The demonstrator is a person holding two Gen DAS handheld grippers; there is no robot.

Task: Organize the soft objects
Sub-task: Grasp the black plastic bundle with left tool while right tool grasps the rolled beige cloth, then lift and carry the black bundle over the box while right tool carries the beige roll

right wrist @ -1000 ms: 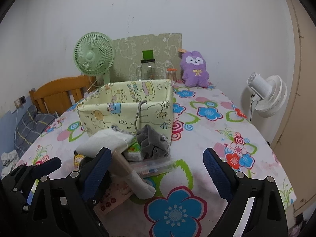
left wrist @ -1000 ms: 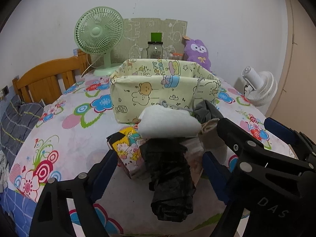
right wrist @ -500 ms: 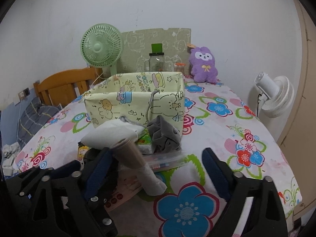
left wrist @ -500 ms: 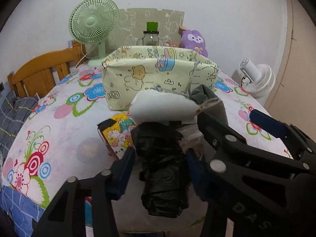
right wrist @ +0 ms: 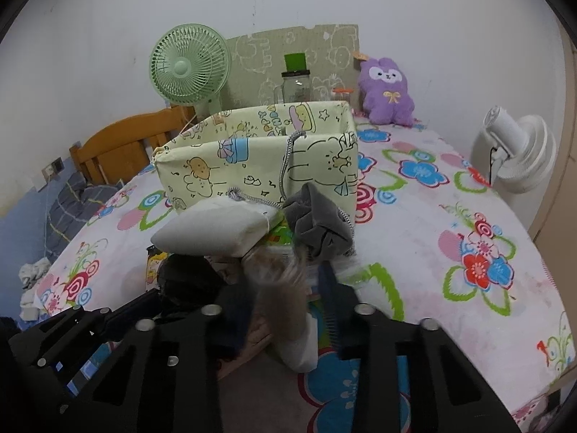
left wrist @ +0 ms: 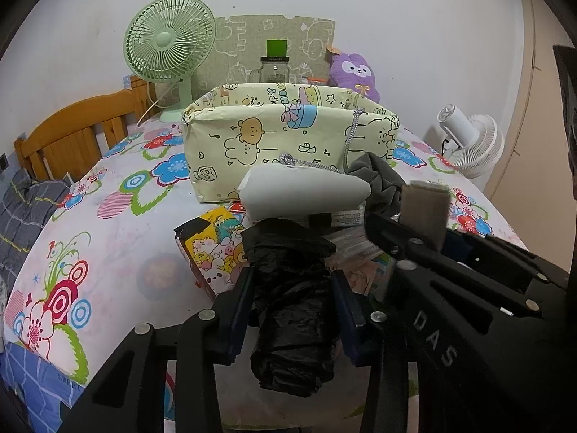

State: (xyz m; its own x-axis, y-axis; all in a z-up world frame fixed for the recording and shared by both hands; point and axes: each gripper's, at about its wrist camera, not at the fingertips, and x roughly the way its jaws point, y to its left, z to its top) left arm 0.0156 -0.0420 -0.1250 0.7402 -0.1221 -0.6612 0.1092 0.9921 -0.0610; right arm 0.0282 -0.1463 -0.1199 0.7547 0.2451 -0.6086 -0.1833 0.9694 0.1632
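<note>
Black bag (left wrist: 292, 299) clenched in left jaws; right jaws (own view only) just closed on beige roll (right wrist: 285, 310).

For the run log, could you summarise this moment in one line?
left gripper: shut on black bag | right gripper: shut on beige roll

Two fans, one green (left wrist: 169, 45) and one white (left wrist: 468, 140), share a flowered table (left wrist: 108, 223) with one cartoon-print fabric bin (left wrist: 288, 137), one purple plush toy (left wrist: 355, 74), one glass jar (left wrist: 274, 70) (green-topped) and one white pillow (left wrist: 306, 189).
</note>
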